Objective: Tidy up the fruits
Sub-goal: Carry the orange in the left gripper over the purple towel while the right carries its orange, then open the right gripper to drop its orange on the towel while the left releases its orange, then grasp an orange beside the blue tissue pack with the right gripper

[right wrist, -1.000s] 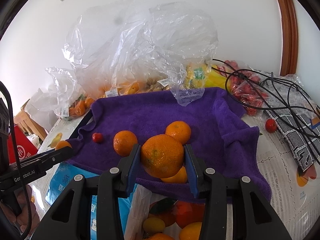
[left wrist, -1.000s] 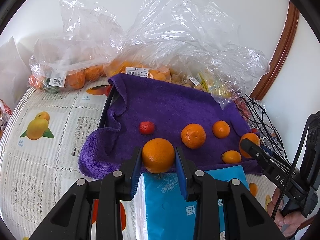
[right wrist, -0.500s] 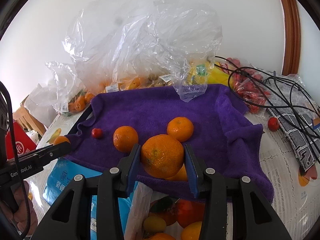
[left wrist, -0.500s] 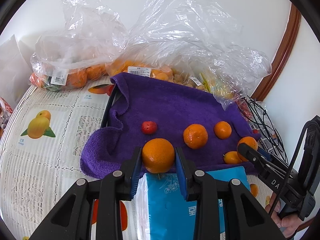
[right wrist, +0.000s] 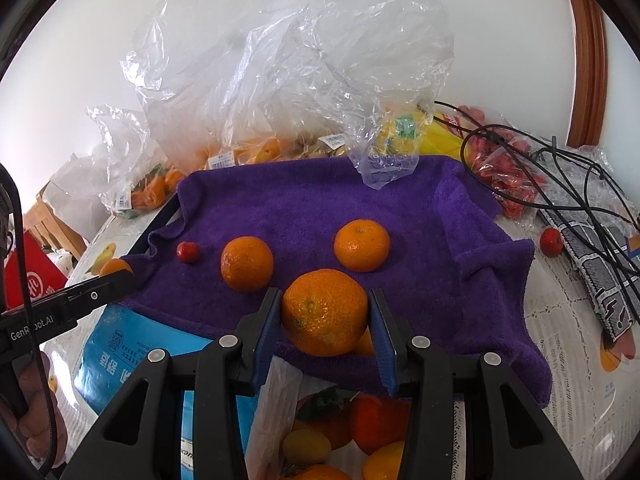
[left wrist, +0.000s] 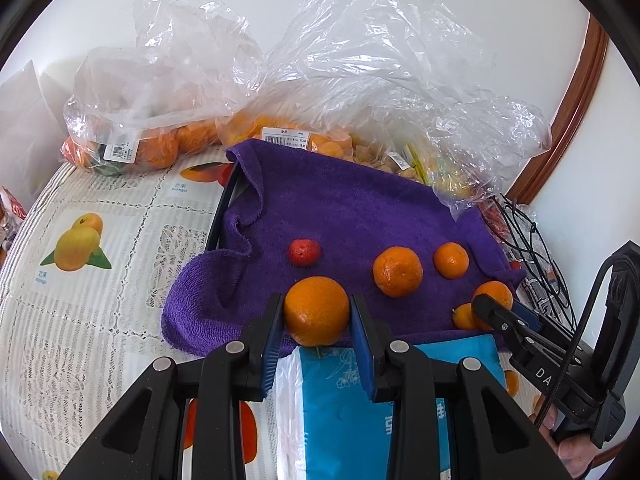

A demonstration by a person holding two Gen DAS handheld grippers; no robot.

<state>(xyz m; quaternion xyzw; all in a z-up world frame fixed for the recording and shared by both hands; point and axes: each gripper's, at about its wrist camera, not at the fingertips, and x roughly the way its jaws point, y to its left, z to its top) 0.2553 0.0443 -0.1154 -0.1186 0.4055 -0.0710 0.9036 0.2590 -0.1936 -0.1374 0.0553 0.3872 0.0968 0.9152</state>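
— Oranges first: where are they?
— One smooth orange (left wrist: 317, 310) is clamped between the left gripper (left wrist: 317, 322) pads, above the near edge of the purple towel (left wrist: 360, 208). A bumpier orange (right wrist: 325, 312) is pinched in the right gripper (right wrist: 325, 320), also at the near hem.
— Open room on the towel?
— Its far half is bare. Two loose oranges (right wrist: 247, 263) (right wrist: 362, 245) and a small red fruit (right wrist: 188, 251) lie mid-cloth, well apart.
— Edges?
— Plastic bags (right wrist: 288, 80) crowd the far edge; a blue pack (left wrist: 360, 412) butts the near one; cables (right wrist: 560, 168) lie to the right.
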